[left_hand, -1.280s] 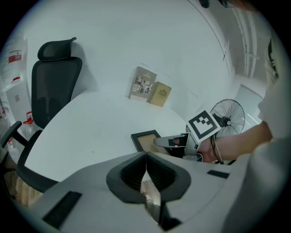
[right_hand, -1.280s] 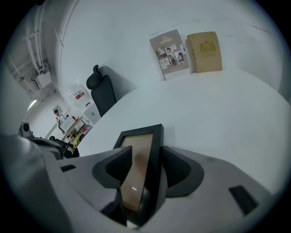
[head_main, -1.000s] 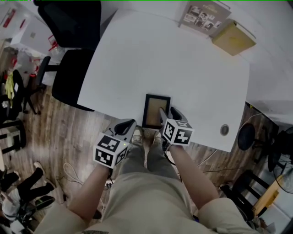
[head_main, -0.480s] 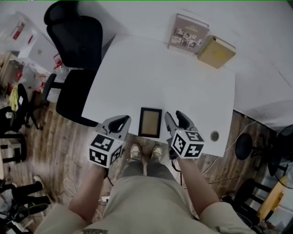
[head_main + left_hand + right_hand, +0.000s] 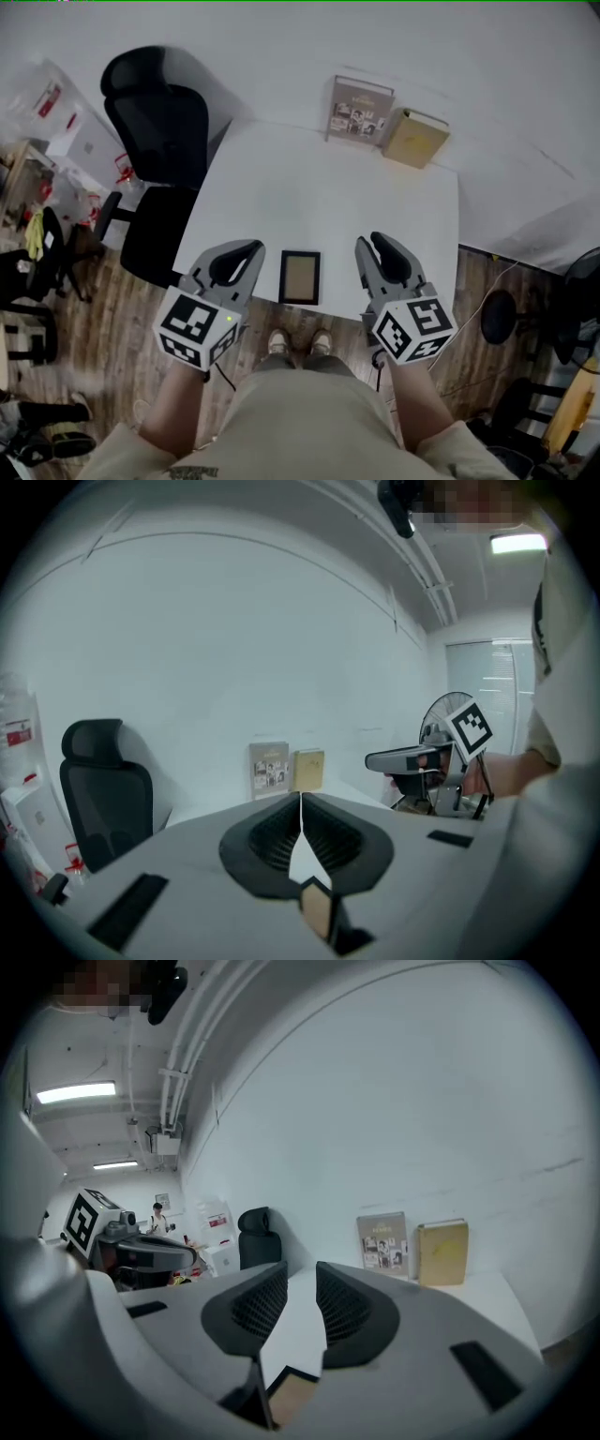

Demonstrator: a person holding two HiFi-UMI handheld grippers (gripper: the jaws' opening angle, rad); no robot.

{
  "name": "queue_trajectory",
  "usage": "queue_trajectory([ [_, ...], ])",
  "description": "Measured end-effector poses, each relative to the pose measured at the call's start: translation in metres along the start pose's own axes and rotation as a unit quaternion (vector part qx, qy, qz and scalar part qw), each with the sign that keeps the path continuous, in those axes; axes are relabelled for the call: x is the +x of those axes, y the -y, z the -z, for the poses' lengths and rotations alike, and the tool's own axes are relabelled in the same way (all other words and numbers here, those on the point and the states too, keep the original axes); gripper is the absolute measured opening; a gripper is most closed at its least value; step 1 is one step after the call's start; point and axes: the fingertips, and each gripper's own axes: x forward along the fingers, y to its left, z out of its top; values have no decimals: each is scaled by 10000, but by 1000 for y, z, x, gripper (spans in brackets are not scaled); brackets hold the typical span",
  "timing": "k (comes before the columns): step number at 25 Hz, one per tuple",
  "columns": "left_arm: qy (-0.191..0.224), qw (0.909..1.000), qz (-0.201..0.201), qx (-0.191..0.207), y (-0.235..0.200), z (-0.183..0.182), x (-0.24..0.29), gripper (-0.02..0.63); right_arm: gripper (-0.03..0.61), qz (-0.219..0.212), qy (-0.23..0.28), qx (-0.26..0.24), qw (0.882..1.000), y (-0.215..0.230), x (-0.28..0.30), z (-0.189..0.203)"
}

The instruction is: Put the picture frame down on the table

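Head view, table point(image 5: 328, 197) taken as the clock face. The picture frame point(image 5: 299, 277) was found lying flat at 6 o'clock, just inside the near edge, glass side up, with nothing touching it.

Change noted: a second before, the right gripper point(image 5: 372, 244) had been set against the frame's right edge. Half a second before, it had already been drawn clear to the side. Now both tools were seen lifted and pulled back toward the person, the frame left between them and apart from each. The frame's place and angle on the table were unchanged across that half second.

Tool state: in the left gripper view, the left gripper point(image 5: 246, 253) was seen clenched, pads met along a thin line with nothing caught between them. In the right gripper view, the right gripper's jaws were held a little apart and empty; only bare tabletop showed through the gap, with a corner of the frame below them.

Meaning for the task: the frame was judged to have been released and set down, so the placing itself was taken as done. Only the withdrawal seemed to be left.

Also recorded: two books stood against the wall at 12 to 1 o'clock, one with photographs point(image 5: 360, 110) and one tan point(image 5: 415, 138), well apart from the frame. A black chair point(image 5: 159, 131) stood at 10 o'clock.
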Motion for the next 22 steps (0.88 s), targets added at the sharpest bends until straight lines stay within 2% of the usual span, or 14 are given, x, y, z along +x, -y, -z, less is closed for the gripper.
queue_trajectory([
  [3,425,9986,35,317,12,-34,-13,25,94,-112,296,-269,9991,-10,-21,-30],
  [6,870,9945,-77,578,21,-65,-28,25,67,-470,598,-38,9971,-25,-41,-60],
  [9,1189,9911,-105,593,29,-90,-41,25,54,-631,921,-73,9937,-35,-61,-89],
  [12,1358,9886,-95,639,35,-103,-50,25,43,-777,1258,-252,9887,-44,-84,-116],
  [16,1497,9861,-123,707,41,-114,-63,25,37,-744,1535,-822,9819,-56,-116,-139],
  [19,1599,9842,-173,741,44,-120,-71,25,26,-870,1619,-980,9781,-62,-134,-148],
  [22,1623,9837,-137,762,50,-120,-70,25,23,-1012,1489,-1059,9779,-62,-143,-144],
])
